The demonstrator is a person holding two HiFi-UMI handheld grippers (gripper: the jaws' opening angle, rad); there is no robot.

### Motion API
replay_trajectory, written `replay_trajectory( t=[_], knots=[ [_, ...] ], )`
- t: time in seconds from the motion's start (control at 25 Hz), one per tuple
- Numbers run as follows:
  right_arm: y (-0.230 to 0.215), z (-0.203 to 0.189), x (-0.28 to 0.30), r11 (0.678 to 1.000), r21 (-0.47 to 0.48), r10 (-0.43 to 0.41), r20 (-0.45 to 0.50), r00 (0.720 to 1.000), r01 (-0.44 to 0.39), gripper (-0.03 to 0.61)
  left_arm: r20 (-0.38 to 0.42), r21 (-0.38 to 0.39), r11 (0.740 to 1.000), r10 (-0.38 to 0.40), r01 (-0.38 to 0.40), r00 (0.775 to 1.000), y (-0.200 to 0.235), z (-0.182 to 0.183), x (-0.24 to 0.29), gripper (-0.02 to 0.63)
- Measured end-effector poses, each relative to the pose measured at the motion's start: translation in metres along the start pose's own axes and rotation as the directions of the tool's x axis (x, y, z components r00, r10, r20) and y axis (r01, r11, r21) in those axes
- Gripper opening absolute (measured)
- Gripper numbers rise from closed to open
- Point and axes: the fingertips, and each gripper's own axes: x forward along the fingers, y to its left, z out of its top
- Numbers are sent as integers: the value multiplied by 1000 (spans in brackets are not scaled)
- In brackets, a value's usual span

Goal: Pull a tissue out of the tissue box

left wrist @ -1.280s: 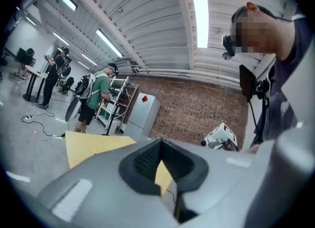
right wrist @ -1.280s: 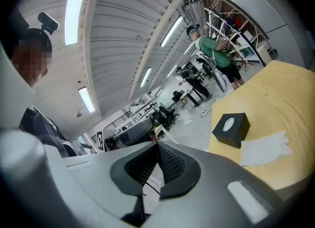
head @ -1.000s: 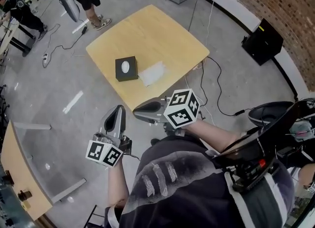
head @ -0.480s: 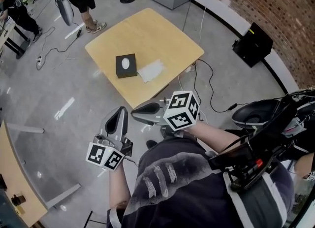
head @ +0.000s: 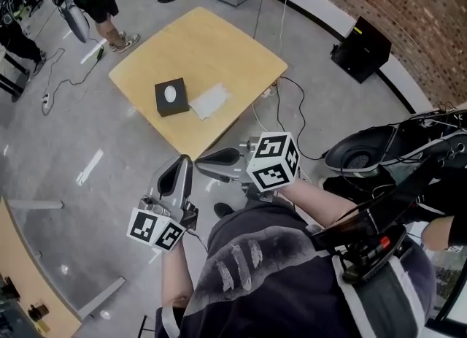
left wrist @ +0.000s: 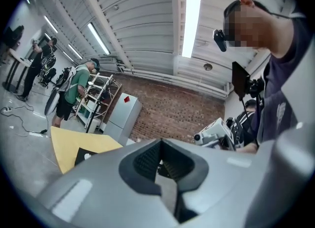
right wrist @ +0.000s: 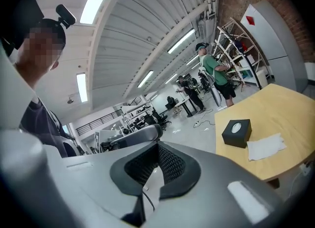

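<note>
Compared with one second earlier, the table (head: 219, 44) and the black tissue box (head: 171, 95) sit further left in the head view. Both grippers keep their place close to the person's torso.

Left gripper (head: 179, 167): jaws fully together, nothing between them.

Right gripper (head: 206, 160): jaws fully together, nothing between them.

Tissue box: upright on the table, near the edge facing the person, well apart from both grippers. One loose white tissue (head: 210, 101) lies flat on the table just beside the box, on its right in the head view.
</note>
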Motion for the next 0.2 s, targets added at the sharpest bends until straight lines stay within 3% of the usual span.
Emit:
replay_trajectory(
  t=[0.2],
  knots=[
    [-1,1,-11,1000,-6,5,15,1000,-5,-2,-8,-44,999,-8,8,1000,-13,-3,7,2]
  ],
)
